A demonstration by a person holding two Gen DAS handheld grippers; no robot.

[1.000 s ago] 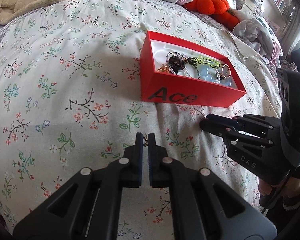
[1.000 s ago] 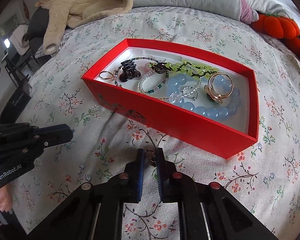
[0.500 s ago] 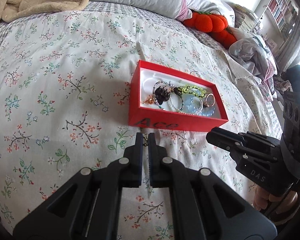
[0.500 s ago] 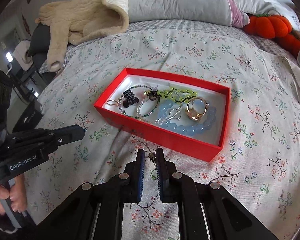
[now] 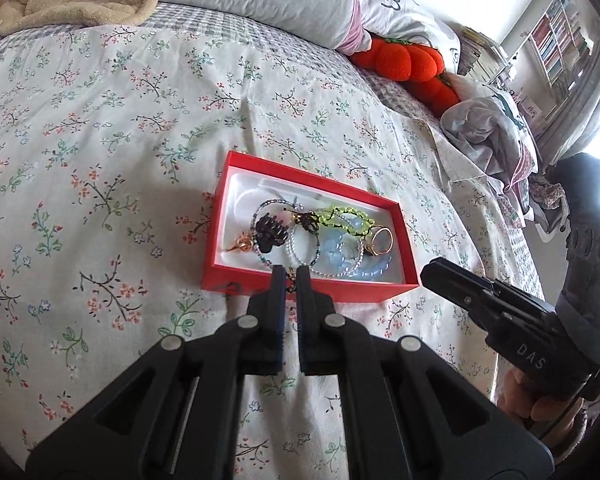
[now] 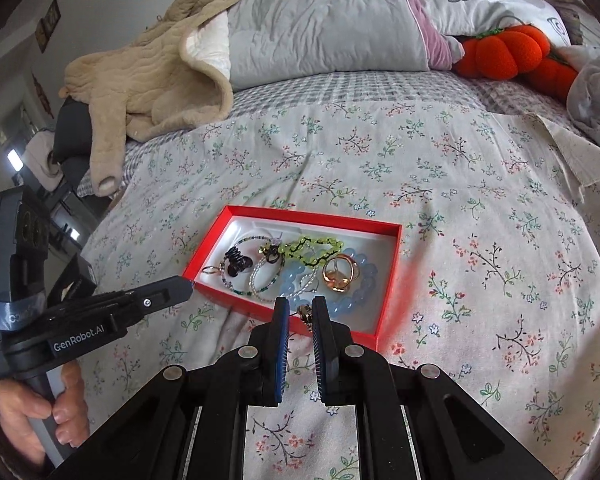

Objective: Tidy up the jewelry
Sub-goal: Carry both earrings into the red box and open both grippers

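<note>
Both tongs had risen since the earlier frame. Left tongs (image 5: pixel 290 280) and right tongs (image 6: pixel 300 312), nearly shut, each pinched a small trinket (image 6: pixel 304 313) over the near wall of the box (image 6: pixel 388 280). A loose pinch could drop either onto the bedspread (image 6: pixel 460 184).

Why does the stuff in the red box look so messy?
Inside the red box, the bracelets, hair clip and gold ring lie heaped and overlapping at one end, unsorted; the other end shows bare white lining.
</note>
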